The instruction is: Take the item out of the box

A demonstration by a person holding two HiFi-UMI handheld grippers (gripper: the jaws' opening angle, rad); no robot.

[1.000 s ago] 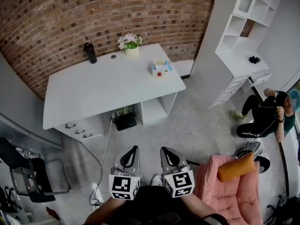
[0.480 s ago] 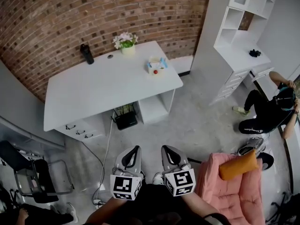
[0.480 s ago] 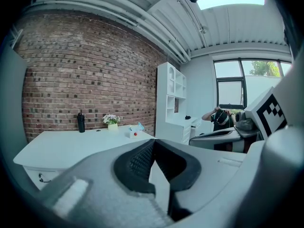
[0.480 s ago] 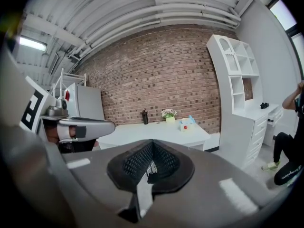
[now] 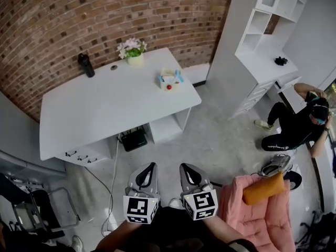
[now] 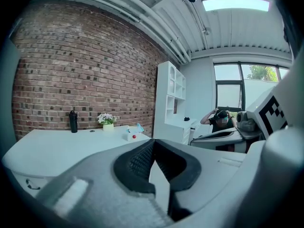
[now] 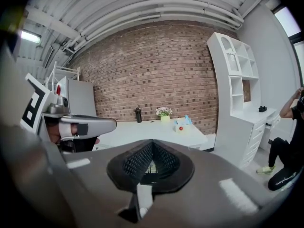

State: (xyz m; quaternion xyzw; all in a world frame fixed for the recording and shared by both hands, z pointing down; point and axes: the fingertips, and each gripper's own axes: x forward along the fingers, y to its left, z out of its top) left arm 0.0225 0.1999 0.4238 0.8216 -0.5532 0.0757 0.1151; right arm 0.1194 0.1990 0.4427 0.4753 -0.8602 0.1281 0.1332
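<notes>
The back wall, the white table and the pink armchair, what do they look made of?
Wall: red-brown brick with a matt face; pale mortar lines show between the courses.
Table: smooth white top, likely painted or laminated board; its face is even and seamless.
Armchair: pink fabric, probably soft plush; it shows quilted folds.

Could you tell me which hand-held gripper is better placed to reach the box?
Right, barely: the box sits at the desk's right end. The left hand-held gripper and right hand-held gripper are both shut, empty, far off.
</notes>
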